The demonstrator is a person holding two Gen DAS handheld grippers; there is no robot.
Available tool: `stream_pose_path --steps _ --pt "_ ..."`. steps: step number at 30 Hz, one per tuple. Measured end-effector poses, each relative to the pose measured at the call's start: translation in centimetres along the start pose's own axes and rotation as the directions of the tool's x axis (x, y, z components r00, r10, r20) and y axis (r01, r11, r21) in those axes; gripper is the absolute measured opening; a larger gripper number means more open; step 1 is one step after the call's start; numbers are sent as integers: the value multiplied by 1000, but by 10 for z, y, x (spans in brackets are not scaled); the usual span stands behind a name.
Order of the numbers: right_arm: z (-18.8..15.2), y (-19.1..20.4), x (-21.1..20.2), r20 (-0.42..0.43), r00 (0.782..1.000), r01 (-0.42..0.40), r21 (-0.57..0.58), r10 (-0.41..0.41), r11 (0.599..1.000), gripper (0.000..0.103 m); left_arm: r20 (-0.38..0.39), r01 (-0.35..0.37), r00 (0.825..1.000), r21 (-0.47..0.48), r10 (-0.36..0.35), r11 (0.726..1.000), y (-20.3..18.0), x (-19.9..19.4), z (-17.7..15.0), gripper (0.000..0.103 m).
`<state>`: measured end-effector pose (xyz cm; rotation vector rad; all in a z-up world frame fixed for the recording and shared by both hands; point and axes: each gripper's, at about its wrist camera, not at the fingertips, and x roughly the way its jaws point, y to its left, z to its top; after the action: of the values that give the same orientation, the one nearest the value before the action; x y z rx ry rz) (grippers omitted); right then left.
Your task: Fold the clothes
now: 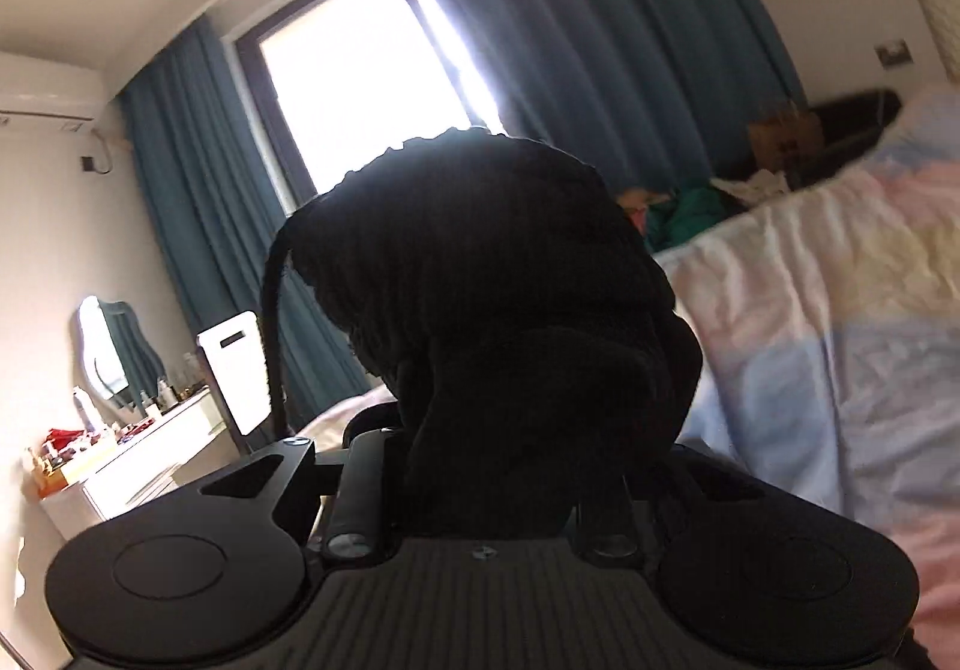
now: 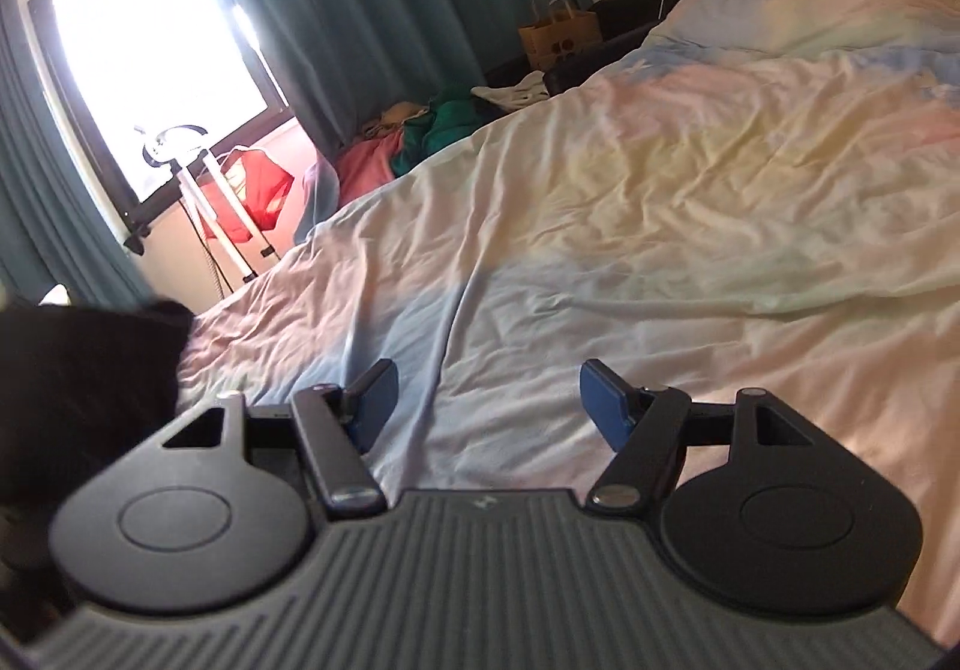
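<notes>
A black ribbed garment [image 1: 480,280] is bunched up right in front of the left wrist camera, dark against the window. It rises out from between the jaws of my left gripper [image 1: 498,460], which is shut on it; the cloth hides the fingertips. In the right wrist view the same black garment [image 2: 84,370] fills the left edge. My right gripper [image 2: 489,400] is open over the bed sheet, and nothing lies between its blue pads [image 2: 606,400].
A bed with a wrinkled pastel sheet [image 2: 660,190] fills the right. Beyond its far side lie a pile of coloured clothes [image 2: 420,135] and a brown paper bag [image 2: 558,33]. Teal curtains [image 1: 600,39] frame a bright window. A white dresser [image 1: 150,460] stands at the left.
</notes>
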<state>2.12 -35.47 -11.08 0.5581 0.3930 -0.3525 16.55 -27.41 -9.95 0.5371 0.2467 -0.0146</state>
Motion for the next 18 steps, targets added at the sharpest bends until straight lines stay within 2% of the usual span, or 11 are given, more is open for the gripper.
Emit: stream_pose_path --steps 3,5,7,8,11,12,13,15,18 --pt "2 -5 2 -4 1000 -12 16 12 1000 70 -73 57 996 117 -48 992 -43 23 -26 26" --pt "0 -6 7 -21 1000 -20 23 21 1000 70 -54 42 998 155 -34 987 -55 20 -36 28" --pt "-2 -6 12 -39 999 -28 31 29 999 70 -45 45 998 167 -38 985 -54 20 -42 35" --pt "-3 -5 12 -46 998 -35 34 36 999 70 -50 57 998 175 -49 983 -53 21 -40 41" --pt "-6 -2 13 -64 996 -55 40 57 998 70 -56 100 994 213 -90 972 -49 16 -37 71" --pt "-7 -1 14 -66 996 -60 38 62 997 70 -52 123 992 212 -115 970 -42 9 -39 79" --pt "-7 0 14 -67 996 -64 36 67 997 70 -48 147 989 210 -140 967 -34 2 -42 82" --pt "-8 3 11 -65 994 -83 33 85 996 70 -42 199 980 202 -195 959 -18 -12 -46 101" --pt "-9 7 9 -62 991 -119 27 121 993 70 -45 302 953 159 -299 940 10 -39 -52 102"
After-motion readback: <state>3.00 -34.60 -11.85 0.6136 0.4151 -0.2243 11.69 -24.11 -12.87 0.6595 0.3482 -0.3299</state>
